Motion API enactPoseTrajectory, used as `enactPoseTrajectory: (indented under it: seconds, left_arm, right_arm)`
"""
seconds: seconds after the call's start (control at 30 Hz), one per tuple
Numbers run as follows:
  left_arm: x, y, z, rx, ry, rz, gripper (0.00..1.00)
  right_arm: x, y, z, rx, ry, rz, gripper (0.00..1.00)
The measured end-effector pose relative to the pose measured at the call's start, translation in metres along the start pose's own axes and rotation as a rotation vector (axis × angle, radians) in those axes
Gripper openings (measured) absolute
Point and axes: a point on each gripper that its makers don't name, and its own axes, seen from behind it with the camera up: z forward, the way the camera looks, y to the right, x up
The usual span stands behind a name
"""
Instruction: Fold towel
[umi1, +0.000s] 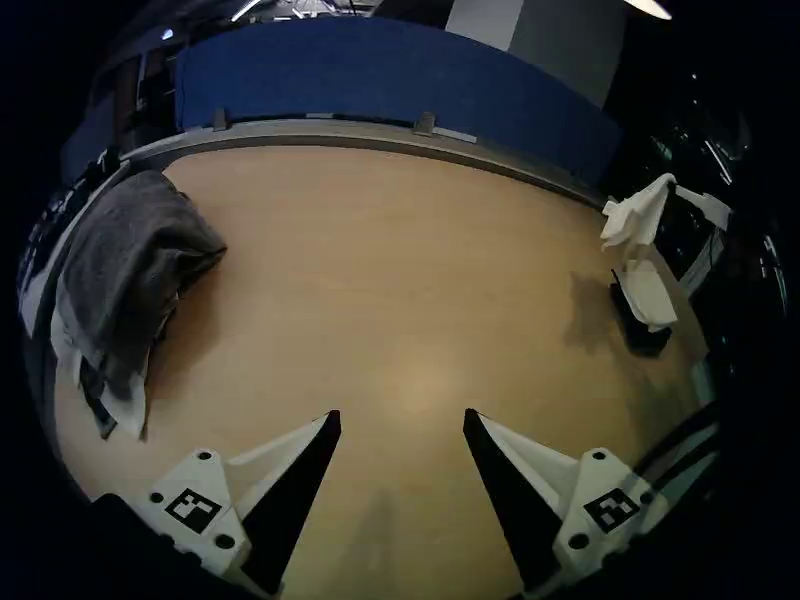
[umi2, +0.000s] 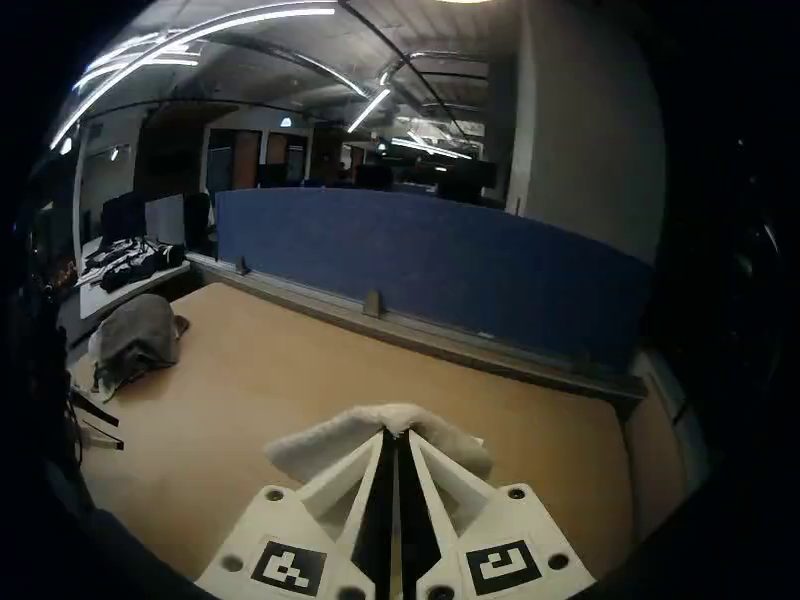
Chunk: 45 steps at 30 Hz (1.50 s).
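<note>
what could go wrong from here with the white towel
1. The right hand-held gripper pinches the white towel by a small bunch at its fingertips, so it may slip out.
2. The left hand-held gripper is open over the table, far from the towel; folding one-handed may leave it crumpled.

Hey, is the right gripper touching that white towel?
Touching. The right gripper view shows the right gripper with its fingers closed together on the white towel, the cloth bunched over both fingertips.

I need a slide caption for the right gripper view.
Right gripper pinches a white towel over the wooden table; a grey towel beyond.
</note>
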Motion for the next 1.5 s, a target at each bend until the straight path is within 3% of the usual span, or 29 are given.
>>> enactPoseTrajectory:
  seconds: [0.43,0.97,1.2,1.5]
  left_arm:
    - [-0.002,0.000,0.004,0.018,-0.009,-0.008,0.91]
    - [0.000,0.008,0.005,0.020,-0.010,0.002,0.91]
    - [0.000,0.012,0.005,0.015,-0.012,0.013,0.91]
    - [-0.003,0.022,0.008,0.000,-0.022,0.035,0.91]
  right_arm:
    - [-0.002,0.040,0.022,-0.029,-0.003,0.032,0.02]
    - [-0.023,0.053,0.028,-0.034,-0.029,0.056,0.02]
    - [-0.055,0.061,0.009,-0.056,-0.062,0.100,0.02]
    - [-0.129,0.083,-0.043,-0.140,-0.137,0.198,0.02]
